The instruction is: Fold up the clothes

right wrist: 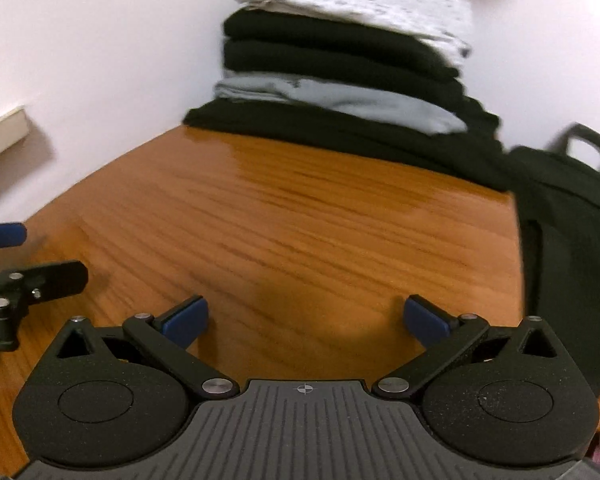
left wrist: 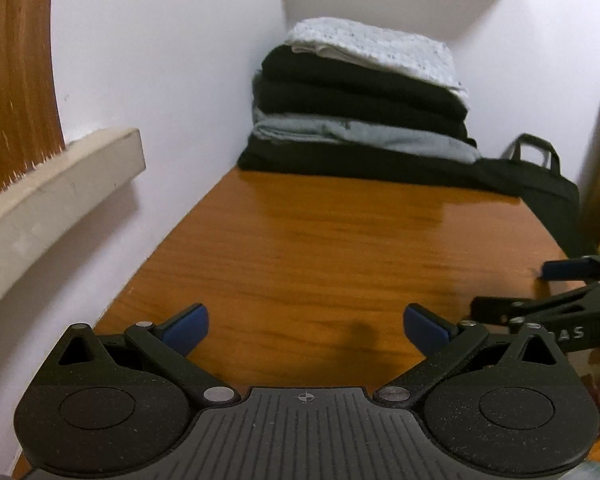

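On table (left wrist: 300, 240): 1 stack (left wrist: 360, 104), 5 folded clothes; left gripper (left wrist: 306, 326) & right gripper (right wrist: 306, 322) both spread

Glossy orange-brown wooden desk (left wrist: 340, 240) runs to the far corner, white walls (left wrist: 160, 60) closing in left and behind (a pale ledge (left wrist: 60, 184) juts out, near left).

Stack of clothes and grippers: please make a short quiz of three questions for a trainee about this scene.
1. True or false: the left gripper holds a garment.
2. Which garment lies on top of the stack of folded clothes? A) black B) white speckled C) grey
3. Fill in: the black bag hangs over the table's ______ edge.

Key: 1 false, both the left and the right gripper are open and empty. 2 B, the white speckled garment. 3 right.
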`<state>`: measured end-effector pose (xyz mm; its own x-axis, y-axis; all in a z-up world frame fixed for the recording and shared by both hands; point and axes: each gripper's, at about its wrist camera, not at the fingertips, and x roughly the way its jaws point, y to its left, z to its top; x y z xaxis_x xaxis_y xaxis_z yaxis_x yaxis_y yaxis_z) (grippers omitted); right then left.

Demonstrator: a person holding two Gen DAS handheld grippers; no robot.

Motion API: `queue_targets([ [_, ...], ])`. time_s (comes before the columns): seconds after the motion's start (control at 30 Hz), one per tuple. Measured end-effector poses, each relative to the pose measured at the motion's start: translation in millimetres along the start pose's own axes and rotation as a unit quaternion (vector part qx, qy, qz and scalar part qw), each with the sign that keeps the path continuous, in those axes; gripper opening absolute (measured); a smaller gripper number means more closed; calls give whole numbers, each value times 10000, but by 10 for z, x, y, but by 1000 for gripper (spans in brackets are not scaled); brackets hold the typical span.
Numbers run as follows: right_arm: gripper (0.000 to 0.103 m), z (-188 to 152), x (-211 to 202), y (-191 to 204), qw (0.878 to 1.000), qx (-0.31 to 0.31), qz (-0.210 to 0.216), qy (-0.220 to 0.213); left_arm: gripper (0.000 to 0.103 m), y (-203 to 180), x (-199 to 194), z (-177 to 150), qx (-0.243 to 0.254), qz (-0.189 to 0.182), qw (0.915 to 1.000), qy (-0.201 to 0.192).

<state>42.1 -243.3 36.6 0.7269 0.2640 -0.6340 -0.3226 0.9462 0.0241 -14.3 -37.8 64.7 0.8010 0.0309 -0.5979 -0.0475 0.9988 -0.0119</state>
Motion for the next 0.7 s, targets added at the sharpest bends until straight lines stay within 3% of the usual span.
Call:
queue_targets([
  [0.2,103,-176,-204,126,9958,575,-711,-32,103,-55,102,-68,320,-263,9988,247],
  [0.33,103,-232,-283,178,9926,760,-951,22,103,-120,129,-79,482,-310,9978,340],
  [0.7,103,-290,-326,173,9918,794,-1003,-74,103,-124,149,-73,452,-346,9977,372],
])
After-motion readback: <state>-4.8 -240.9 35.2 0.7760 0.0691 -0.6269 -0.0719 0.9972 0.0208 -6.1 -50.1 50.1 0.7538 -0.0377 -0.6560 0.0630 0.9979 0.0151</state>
